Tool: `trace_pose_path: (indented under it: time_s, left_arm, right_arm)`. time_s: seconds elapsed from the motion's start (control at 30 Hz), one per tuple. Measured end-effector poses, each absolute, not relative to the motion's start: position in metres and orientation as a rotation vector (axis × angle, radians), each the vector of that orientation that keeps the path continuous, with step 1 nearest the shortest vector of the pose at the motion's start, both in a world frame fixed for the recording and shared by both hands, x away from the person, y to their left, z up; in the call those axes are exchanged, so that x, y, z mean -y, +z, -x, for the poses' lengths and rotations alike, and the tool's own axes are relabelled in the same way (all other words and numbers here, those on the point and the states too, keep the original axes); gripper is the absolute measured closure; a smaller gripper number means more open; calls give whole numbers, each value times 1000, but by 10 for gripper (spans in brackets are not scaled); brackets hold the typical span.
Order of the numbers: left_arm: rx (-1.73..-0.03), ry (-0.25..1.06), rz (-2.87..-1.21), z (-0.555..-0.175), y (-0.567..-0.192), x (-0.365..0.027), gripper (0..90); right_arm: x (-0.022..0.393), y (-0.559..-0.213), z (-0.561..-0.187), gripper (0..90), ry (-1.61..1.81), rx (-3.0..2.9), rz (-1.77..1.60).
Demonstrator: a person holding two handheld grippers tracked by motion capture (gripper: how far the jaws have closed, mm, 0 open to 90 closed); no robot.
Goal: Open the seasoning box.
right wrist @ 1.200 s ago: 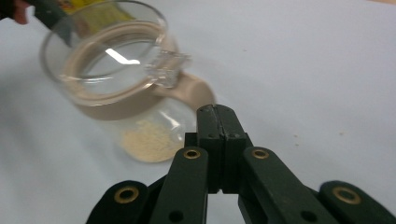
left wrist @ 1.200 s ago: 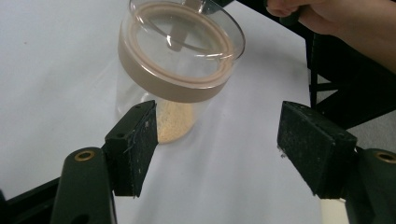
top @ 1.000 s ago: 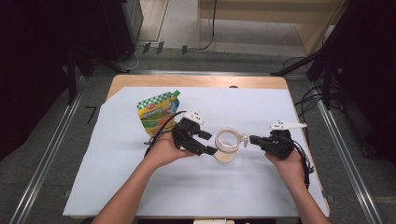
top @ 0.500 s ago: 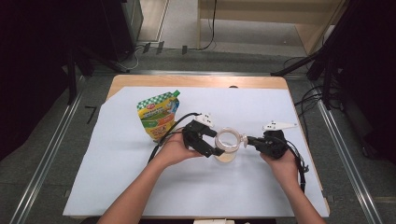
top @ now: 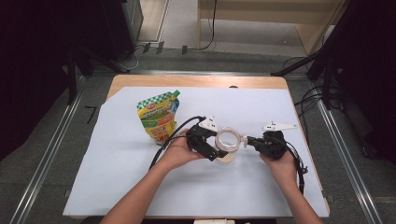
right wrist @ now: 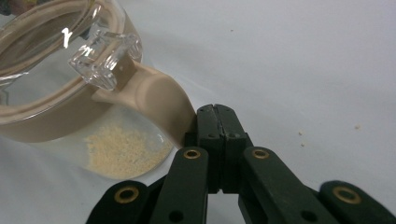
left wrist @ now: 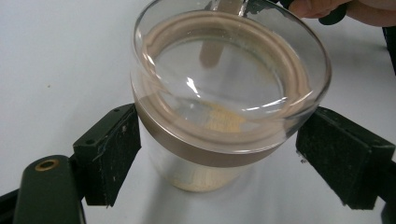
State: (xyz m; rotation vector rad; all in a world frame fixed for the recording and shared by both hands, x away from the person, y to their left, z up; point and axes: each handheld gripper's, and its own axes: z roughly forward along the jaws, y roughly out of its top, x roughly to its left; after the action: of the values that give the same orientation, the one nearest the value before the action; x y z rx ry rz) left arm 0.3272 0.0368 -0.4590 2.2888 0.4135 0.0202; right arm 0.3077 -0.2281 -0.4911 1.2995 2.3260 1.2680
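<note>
Left gripper [top: 218, 148]: your jaws have just been opening; they flank the glass jar [left wrist: 224, 107], pads off it.
Right gripper [right wrist: 216, 116]: your jaws are clenched, tips against the jar's beige clasp [right wrist: 159, 100].

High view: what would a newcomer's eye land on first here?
The clear glass jar at mid-table, a little pale powder in its bottom, with a gripper on either side. The left gripper has just been opening, its pads beside the jar's band; the right gripper is shut against the lid's beige clasp. A colourful pouch stands behind.
</note>
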Motion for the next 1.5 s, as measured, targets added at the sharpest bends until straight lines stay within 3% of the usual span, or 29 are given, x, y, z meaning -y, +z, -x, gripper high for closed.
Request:
trace_pose_path:
  time_s: [0.6,0.8,1.5]
  left_arm:
    - [-415,34,-2268,-326,-452,-37,142]
    - [-368,101,-2268,-325,-455,-31,123]
    - [-383,87,-2244,-326,-451,-28,124]
  right_arm:
    - [227,-491,-307,900,1258,-2321,-1302]
    - [227,-492,-307,900,1257,-2320,-1307]
    - [227,-491,-307,900,1255,-2317,-1320]
